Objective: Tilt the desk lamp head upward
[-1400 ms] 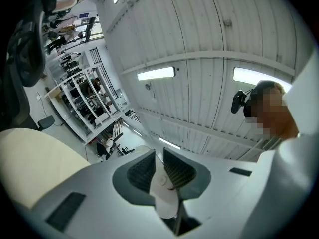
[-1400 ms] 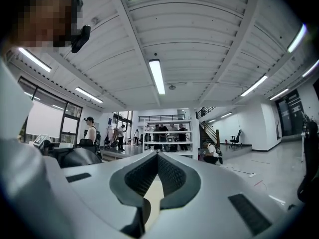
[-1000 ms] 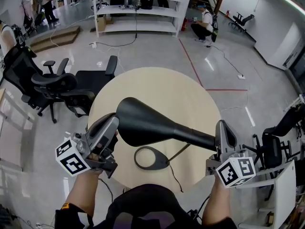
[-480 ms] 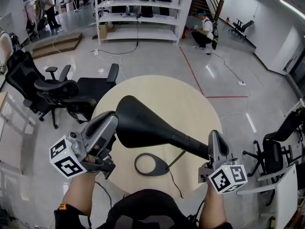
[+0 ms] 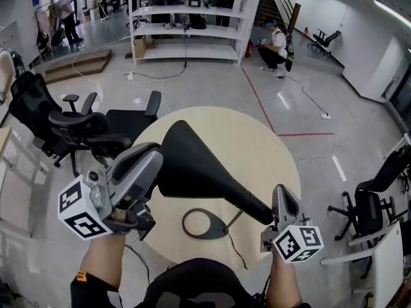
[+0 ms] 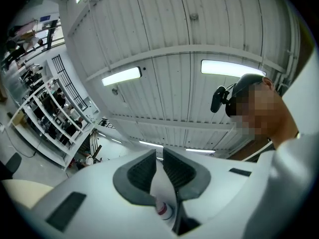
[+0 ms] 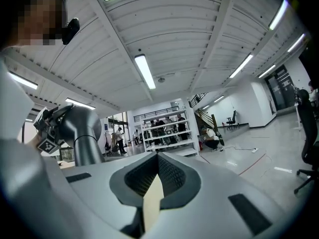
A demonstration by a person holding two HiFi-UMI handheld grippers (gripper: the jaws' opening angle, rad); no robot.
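Note:
A black desk lamp stands on the round beige table. Its cone head slants with the wide end up at the left and the narrow end low at the right. Below it are the oval base and thin arm. My left gripper lies against the wide end, jaws together and pointing at the ceiling. My right gripper sits at the narrow end, jaws together with nothing between them. The lamp head shows grey at the left of the right gripper view.
Black office chairs stand left of the table and another chair to the right. A white shelving unit and a crouching person are far back. The lamp's cable runs off the near edge.
The lamp head's wide end has risen and its narrow end has dropped. My left gripper moved up with it; my right gripper moved down and left.

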